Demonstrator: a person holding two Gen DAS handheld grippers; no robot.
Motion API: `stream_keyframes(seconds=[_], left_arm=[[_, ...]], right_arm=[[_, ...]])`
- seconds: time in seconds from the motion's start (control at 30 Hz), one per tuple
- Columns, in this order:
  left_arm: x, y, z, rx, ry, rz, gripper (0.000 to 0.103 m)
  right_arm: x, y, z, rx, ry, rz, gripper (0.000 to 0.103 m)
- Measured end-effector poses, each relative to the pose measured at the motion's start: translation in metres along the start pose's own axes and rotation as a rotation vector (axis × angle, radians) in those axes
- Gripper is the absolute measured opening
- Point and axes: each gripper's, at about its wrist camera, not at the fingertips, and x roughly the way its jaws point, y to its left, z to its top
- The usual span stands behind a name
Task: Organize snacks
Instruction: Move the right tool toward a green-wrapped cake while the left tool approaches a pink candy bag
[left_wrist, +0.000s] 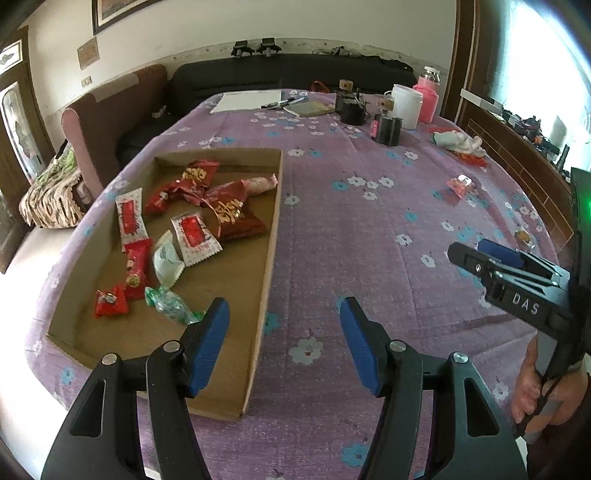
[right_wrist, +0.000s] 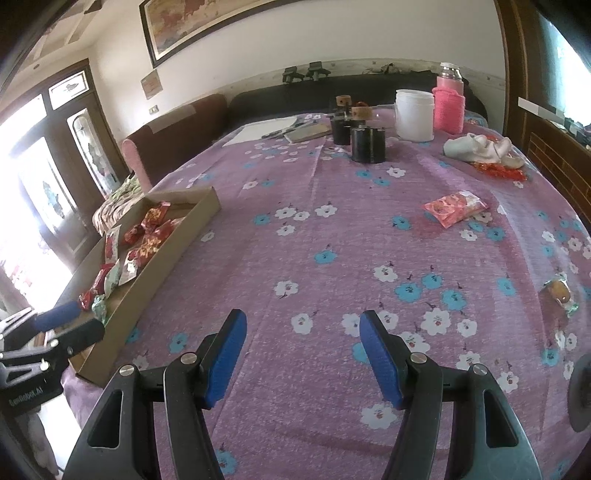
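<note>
A shallow cardboard tray (left_wrist: 271, 229) (right_wrist: 173, 251) lies on the purple flowered tablecloth and holds several red, white and green snack packets (left_wrist: 192, 232). My left gripper (left_wrist: 284, 314) is open and empty, hovering over the tray's right wall near its front. My right gripper (right_wrist: 303, 326) is open and empty above bare cloth; it also shows at the right of the left wrist view (left_wrist: 491, 254). A pink snack packet (right_wrist: 454, 206) (left_wrist: 460, 184) lies loose on the cloth to the far right. A small clear-wrapped orange snack (right_wrist: 559, 291) (left_wrist: 522, 235) lies near the right edge.
At the far end stand a white jar (right_wrist: 413, 114), a pink-sleeved bottle (right_wrist: 448, 103), black cylinders (right_wrist: 367, 144), paper and pens (left_wrist: 251, 100). A crumpled cloth with red wrappers (right_wrist: 480, 147) lies at the right. A sofa runs behind the table, and a wooden rail along the right.
</note>
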Motion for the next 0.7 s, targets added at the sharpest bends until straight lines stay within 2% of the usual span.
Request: stream_keyframes(seconds=[0.23, 0.37, 0.57, 0.7], left_arm=[[0.003, -0.018, -0.002, 0.046, 0.01, -0.047, 0.061], [0.01, -0.034, -0.002, 0.07, 0.037, -0.123, 0.061], [0.03, -0.06, -0.005, 0.12, 0.074, -0.187, 0.061], [0.036, -0.067, -0.005, 0.136, 0.081, -0.217, 0.061]], right_arm=[[0.0, -0.011, 0.003, 0.025, -0.003, -0.029, 0.066], [-0.002, -0.029, 0.015, 0.064, -0.008, -0.058, 0.066], [-0.011, -0.082, 0.05, 0.16, -0.086, -0.193, 0.066], [0.0, -0.125, 0.075, 0.261, -0.123, -0.259, 0.066]])
